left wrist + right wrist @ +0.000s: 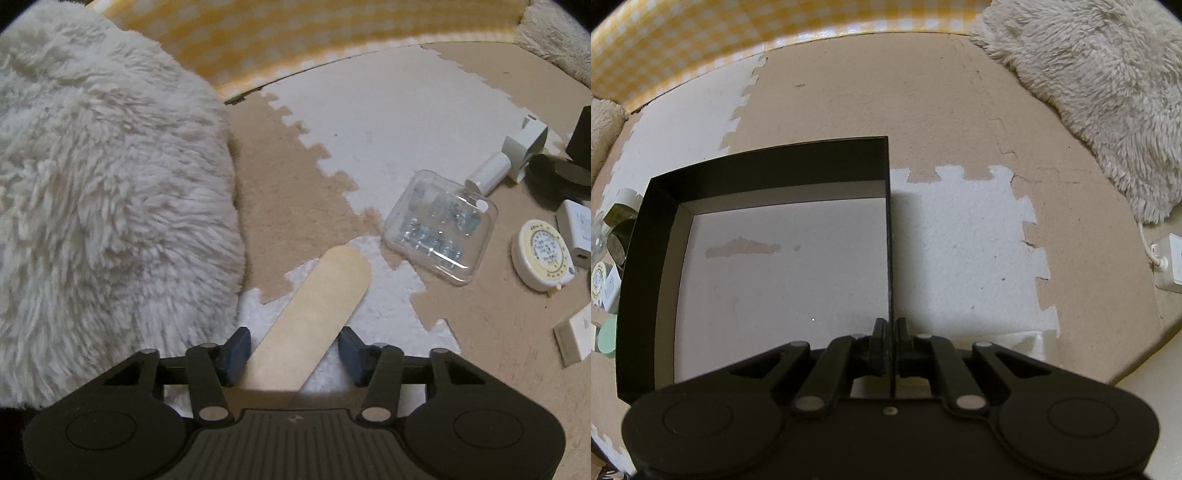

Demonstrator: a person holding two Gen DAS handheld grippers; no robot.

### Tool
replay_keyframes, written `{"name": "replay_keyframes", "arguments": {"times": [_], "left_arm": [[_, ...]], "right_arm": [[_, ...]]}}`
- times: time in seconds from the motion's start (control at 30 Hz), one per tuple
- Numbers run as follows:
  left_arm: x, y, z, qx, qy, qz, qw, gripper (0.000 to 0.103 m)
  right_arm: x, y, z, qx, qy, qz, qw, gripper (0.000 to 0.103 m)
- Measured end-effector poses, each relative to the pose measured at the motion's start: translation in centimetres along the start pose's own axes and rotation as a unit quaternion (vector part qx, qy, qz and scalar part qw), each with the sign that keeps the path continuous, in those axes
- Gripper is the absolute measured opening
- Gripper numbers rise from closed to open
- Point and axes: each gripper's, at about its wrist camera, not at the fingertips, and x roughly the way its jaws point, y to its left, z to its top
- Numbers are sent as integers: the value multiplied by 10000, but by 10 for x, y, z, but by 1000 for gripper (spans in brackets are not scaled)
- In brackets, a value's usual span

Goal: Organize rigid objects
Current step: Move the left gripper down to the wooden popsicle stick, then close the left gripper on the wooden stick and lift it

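In the left wrist view my left gripper is open, its blue pads either side of a flat pale wooden stick that lies on the mat between them without being pinched. To the right lie a clear plastic case of small parts, a round yellow tape measure, a white charger and a white tube. In the right wrist view my right gripper is shut on the right wall of an open black box with a white empty floor.
A fluffy white cushion fills the left of the left wrist view; another cushion sits at the right wrist view's upper right. A yellow checked wall borders the puzzle mat. A white adapter with cable lies at the right edge.
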Motion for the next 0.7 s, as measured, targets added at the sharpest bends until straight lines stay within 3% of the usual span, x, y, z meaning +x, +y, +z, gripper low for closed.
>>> {"name": "replay_keyframes", "arguments": {"times": [0.17, 0.23, 0.37, 0.47, 0.6, 0.67, 0.7], "left_arm": [[-7, -1, 1, -158, -39, -27, 9999, 50], [-15, 4, 3, -495, -151, -316, 9982, 43], [-23, 4, 8, -990, -145, -679, 9927, 42], [-25, 5, 9, -1394, -55, -961, 9856, 42], [-24, 13, 5, -2209, 201, -1418, 9647, 42], [-22, 12, 6, -2268, 229, -1388, 9637, 40], [-22, 9, 6, -2145, 196, -1273, 9682, 40]], "right_arm": [[0, 0, 0, -5, -2, 3, 10000, 4], [-1, 0, 0, -5, 2, 1, 10000, 4], [-1, 0, 0, -5, 3, 1, 10000, 4], [-1, 0, -1, -1, -7, 4, 10000, 4], [-1, 0, -1, 12, -13, 19, 10000, 4], [-1, 0, -1, 9, -4, 15, 10000, 4], [-1, 0, -1, 11, -1, 15, 10000, 4]]}}
